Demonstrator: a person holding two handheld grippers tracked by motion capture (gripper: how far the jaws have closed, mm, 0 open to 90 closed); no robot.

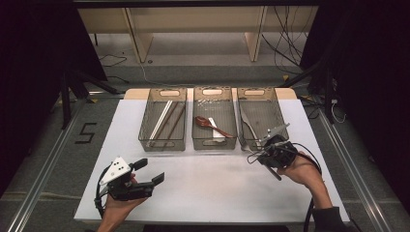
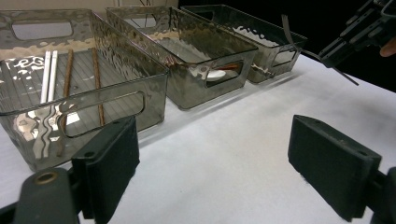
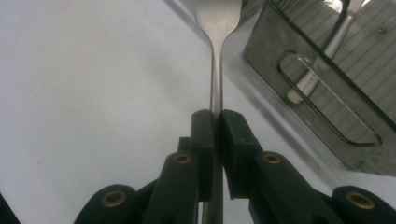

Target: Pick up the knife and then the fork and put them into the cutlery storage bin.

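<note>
Closest to the camera was the left gripper (image 1: pixel 147 174), sitting low over the white table (image 1: pixel 203 188) with its jaws spread wide and nothing between them. In the left gripper view you could see both black pads (image 2: pixel 112 161) with bare table in the gap, well short of the middle bin (image 1: pixel 214 118).

I'll use that middle bin as the landmark. The right gripper (image 3: pixel 217 128) was off to its right and a bit nearer the person, just in front of the right bin (image 1: pixel 258 116). Its jaws were pressed together on the handle of a metal fork (image 3: pixel 217 28), pinching it tight. The fork stuck out ahead of the jaws, with its head up by the near corner of the right bin, held clear of the table.

Inside the middle bin lay a reddish-brown spoon (image 1: pixel 210 124). The left bin (image 1: pixel 163 121), just beside the middle one on the other side, had white chopsticks (image 2: pixel 49 77) and brown chopsticks (image 2: pixel 97 81) lying lengthwise. The right bin held some silver cutlery (image 1: pixel 247 123), though I couldn't tell exactly what kind.
</note>
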